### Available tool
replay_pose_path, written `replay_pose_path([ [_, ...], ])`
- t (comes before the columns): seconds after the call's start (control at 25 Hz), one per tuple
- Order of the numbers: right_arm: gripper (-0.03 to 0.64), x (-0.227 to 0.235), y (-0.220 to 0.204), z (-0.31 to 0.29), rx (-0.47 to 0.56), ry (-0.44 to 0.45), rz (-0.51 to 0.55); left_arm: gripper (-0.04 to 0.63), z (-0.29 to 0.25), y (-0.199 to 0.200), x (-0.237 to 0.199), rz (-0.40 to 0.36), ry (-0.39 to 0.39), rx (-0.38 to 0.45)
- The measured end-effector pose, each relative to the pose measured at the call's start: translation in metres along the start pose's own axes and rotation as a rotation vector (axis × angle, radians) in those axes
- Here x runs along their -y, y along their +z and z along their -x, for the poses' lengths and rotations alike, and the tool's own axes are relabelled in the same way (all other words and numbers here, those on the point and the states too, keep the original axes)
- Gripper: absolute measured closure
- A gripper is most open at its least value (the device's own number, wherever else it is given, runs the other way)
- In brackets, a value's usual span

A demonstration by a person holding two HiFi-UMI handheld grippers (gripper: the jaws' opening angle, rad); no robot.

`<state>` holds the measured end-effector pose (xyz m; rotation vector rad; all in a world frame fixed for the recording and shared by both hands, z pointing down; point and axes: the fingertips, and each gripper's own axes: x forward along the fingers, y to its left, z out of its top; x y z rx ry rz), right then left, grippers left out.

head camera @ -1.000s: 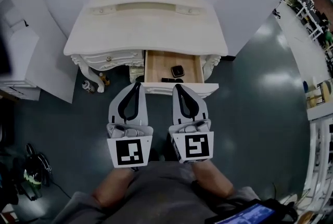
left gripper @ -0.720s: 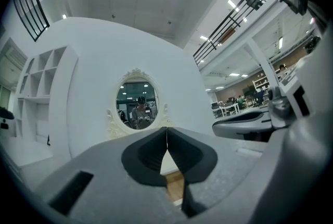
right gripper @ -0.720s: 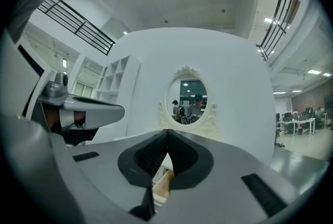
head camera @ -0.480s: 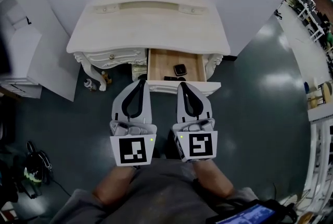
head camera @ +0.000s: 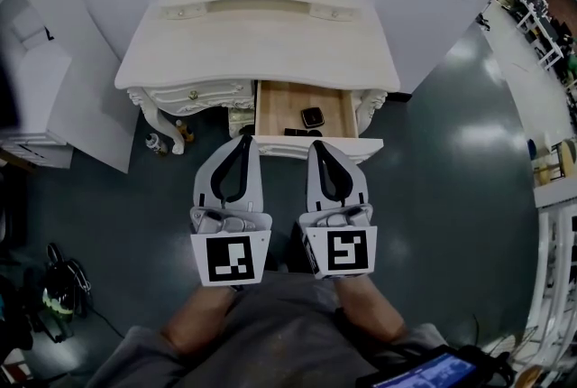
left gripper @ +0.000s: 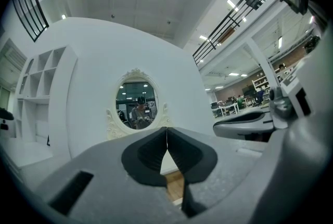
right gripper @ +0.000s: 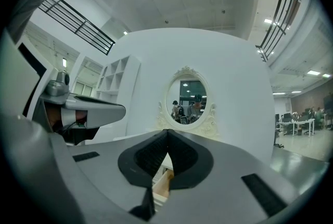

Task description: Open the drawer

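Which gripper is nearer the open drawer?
Right. The right gripper is at the middle of the drawer front; the left gripper is off its left corner.

The drawer (head camera: 275,111) is seen open at the top, and its bare wooden bottom can be reached from above. Only a small dark square item (head camera: 312,117) and a flat dark piece (head camera: 296,133) near the front are lodged inside. Its rear is roofed by the tabletop (head camera: 257,43). The drawer front is faced by the left hand-held gripper (head camera: 243,141) and right hand-held gripper (head camera: 315,145), set side by side with a narrow gap between. Wide open floor (head camera: 433,197) is offered to the right. To the left, passage is hindered by small items (head camera: 155,143) beside the table leg (head camera: 165,124) and by a white shelf unit (head camera: 36,106).
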<state>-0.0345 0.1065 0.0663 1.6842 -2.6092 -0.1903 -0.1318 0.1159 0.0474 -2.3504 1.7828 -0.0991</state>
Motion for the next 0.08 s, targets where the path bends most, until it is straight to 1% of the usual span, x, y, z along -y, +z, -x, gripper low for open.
replay_pose_path([
  [0.08, 0.604, 0.0037, 0.001, -0.0002, -0.017, -0.018, 0.001, 0.58, -0.0012, 0.0, 0.001, -0.008, -0.003, 0.0],
])
